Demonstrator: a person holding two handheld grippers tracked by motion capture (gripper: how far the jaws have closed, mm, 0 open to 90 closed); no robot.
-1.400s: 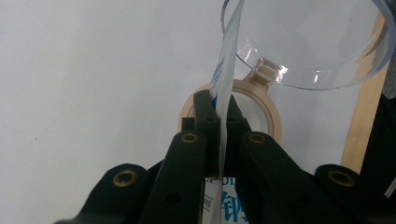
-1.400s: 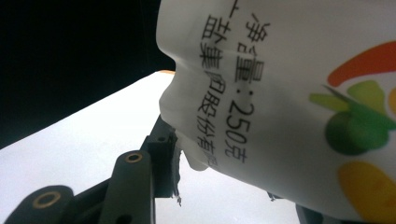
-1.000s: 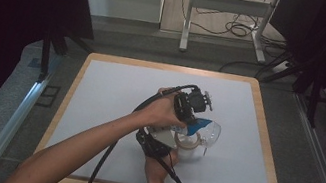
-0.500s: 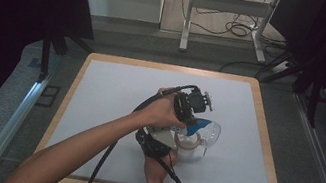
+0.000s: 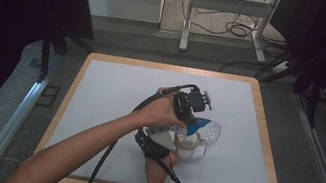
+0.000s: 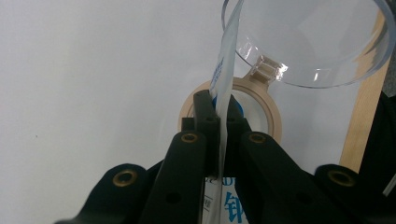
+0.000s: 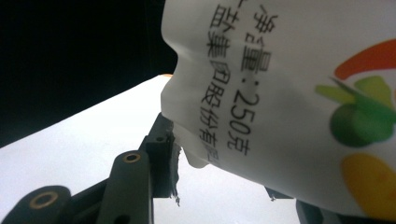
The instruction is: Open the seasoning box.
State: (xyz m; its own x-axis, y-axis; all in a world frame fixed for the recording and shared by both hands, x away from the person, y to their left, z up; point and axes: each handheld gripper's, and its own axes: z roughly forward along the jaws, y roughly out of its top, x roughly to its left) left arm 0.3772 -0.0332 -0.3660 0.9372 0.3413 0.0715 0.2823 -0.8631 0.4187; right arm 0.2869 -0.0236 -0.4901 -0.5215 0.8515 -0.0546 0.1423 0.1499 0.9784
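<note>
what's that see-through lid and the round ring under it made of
The lid looks like clear glossy plastic: you see through it, with bright glints and a moulded hinge tab. The ring is matte beige, opaque; possibly wood or plastic, hard to tell.

The white table top with its raised wooden rim (image 5: 264, 140) lies bare across its far half and whole left side, so a hand could pass freely there. Right of centre near the front, the clear plastic dome-shaped lid (image 5: 212, 130), the tan ring-shaped jar mouth (image 5: 188, 140) and the white printed pouch with blue markings (image 5: 196, 124) crowd together, blocking that patch.
</note>
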